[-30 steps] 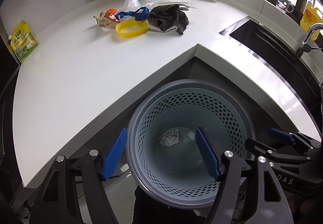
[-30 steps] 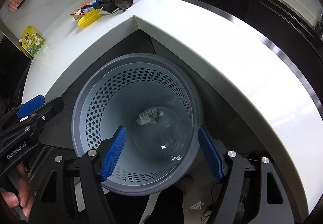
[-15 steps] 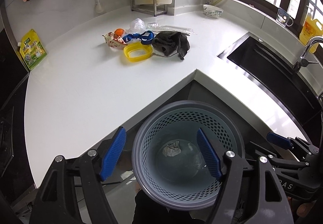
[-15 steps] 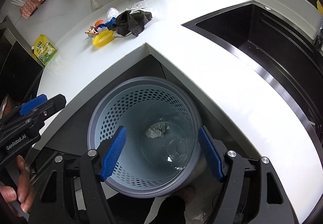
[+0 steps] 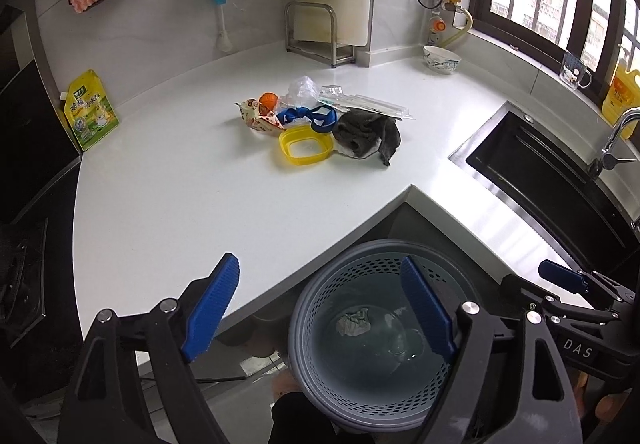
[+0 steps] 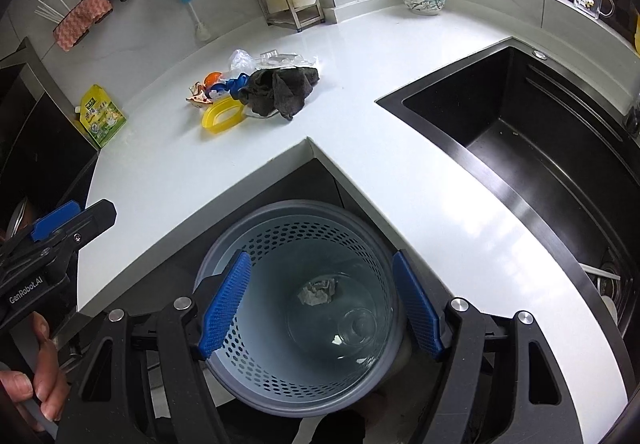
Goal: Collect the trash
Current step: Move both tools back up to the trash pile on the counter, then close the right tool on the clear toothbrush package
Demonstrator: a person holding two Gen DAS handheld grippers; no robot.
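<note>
A grey perforated trash basket (image 5: 320,296) (image 6: 304,211) stands on the floor below the counter's inner corner. A crumpled paper (image 5: 353,322) (image 6: 318,292) and a clear plastic cup (image 6: 356,326) lie in it. A heap of trash lies mid-counter: yellow lid (image 5: 306,144) (image 6: 222,117), dark grey rag (image 5: 366,131) (image 6: 280,89), blue wrapper (image 5: 308,115), orange piece (image 5: 268,99), clear plastic packs (image 5: 360,103). My left gripper (image 5: 320,308) and my right gripper (image 6: 322,308) are both open and empty above the basket.
The white L-shaped counter (image 5: 180,183) has a black sink (image 6: 540,147) on the right. A green pouch (image 5: 92,109), a bowl (image 5: 442,59), a metal rack (image 5: 320,31) and a brush (image 5: 222,23) stand along the back wall. A yellow bottle (image 5: 620,91) stands by the window.
Both grippers have risen and pulled back from the basket, so it looks smaller and more counter shows. Both stay open and empty.
</note>
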